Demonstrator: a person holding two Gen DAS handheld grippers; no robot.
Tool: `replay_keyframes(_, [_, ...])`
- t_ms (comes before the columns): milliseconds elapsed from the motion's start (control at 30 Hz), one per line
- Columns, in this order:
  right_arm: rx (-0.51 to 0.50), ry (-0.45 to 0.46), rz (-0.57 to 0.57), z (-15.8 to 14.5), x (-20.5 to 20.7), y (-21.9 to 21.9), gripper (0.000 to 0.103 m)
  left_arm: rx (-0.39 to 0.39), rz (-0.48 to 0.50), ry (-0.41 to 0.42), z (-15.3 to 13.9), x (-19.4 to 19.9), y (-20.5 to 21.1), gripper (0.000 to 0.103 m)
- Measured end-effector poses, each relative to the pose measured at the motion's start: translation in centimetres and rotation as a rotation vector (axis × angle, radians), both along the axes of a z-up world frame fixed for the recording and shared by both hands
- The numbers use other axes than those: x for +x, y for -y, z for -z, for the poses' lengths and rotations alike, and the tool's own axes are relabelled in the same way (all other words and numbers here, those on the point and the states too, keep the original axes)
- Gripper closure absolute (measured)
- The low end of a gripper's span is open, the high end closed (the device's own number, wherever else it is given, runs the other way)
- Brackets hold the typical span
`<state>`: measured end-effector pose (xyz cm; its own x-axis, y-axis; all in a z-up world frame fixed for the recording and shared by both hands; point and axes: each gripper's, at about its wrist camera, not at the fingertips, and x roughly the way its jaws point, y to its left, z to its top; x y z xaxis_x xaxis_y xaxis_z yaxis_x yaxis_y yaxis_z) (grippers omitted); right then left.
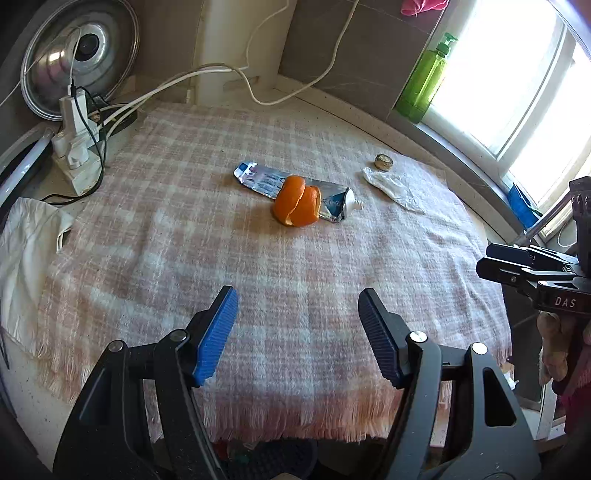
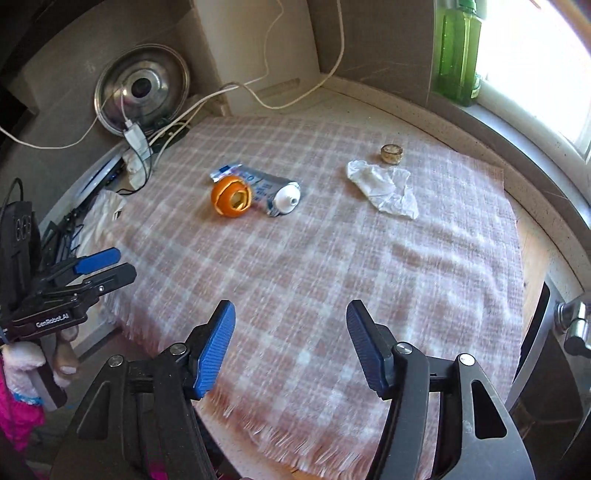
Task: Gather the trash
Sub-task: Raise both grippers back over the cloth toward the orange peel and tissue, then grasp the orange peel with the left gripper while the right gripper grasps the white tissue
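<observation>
Only showing in the right wrist view: a metal tap [image 2: 572,325] at the edge and the open hollow of the orange peel [image 2: 231,200]. Only showing in the left wrist view: a pink rag [image 1: 421,5] up high.

Lying mid-cloth on the checked blanket [image 1: 258,277]: curled orange peel, touching a flattened, creased toothpaste tube [image 1: 266,180], nozzle uncapped. Sitting right of the peel: crumpled white wrapper [image 2: 384,188], with a small round cap [image 2: 391,153] just beyond.

Hovering near the blanket's fringe, both empty: left gripper [image 1: 297,332] spread, right gripper [image 2: 291,343] spread.
</observation>
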<state>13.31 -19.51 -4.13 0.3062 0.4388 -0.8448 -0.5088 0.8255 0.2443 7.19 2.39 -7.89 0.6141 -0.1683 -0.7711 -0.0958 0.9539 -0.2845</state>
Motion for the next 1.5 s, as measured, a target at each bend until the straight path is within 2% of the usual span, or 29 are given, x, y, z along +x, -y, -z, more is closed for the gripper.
replay_keyframes(200, [-0.068, 0.015, 0.020, 1.6, 5.3, 0.8, 0.041, -0.009, -0.008, -0.021, 0.7, 3.5, 0.5, 0.034])
replay_keyframes(667, [-0.077, -0.100, 0.050, 5.6, 15.2, 0.4, 0.040, 0.044, -0.013, -0.092, 2.6, 11.0, 0.6, 0.034])
replay_keyframes(833, [-0.068, -0.139, 0.044, 7.1, 17.4, -0.6, 0.040, 0.032, -0.010, -0.113, 3.4, 12.5, 0.6, 0.034])
replay_keyframes(1100, [-0.139, -0.148, 0.013, 9.0, 18.9, -2.8, 0.040, 0.036, -0.011, -0.135, 4.3, 13.7, 0.7, 0.034])
replay_keyframes(1200, [-0.159, -0.151, 0.003, 9.5, 19.3, -3.5, 0.040, 0.050, -0.002, -0.141, 4.6, 14.2, 0.9, 0.041])
replay_keyframes(1267, [-0.172, -0.149, -0.003, 9.8, 19.4, -3.7, 0.040, 0.054, 0.004, -0.148, 4.9, 14.4, 0.9, 0.049])
replay_keyframes(1333, [-0.182, -0.138, -0.009, 9.9, 19.3, -3.8, 0.040, 0.054, 0.004, -0.153, 5.2, 14.6, 0.9, 0.052])
replay_keyframes(1500, [-0.174, -0.139, -0.038, 9.9, 19.3, -4.4, 0.041, 0.029, -0.008, -0.136, 5.2, 14.4, 0.2, 0.065])
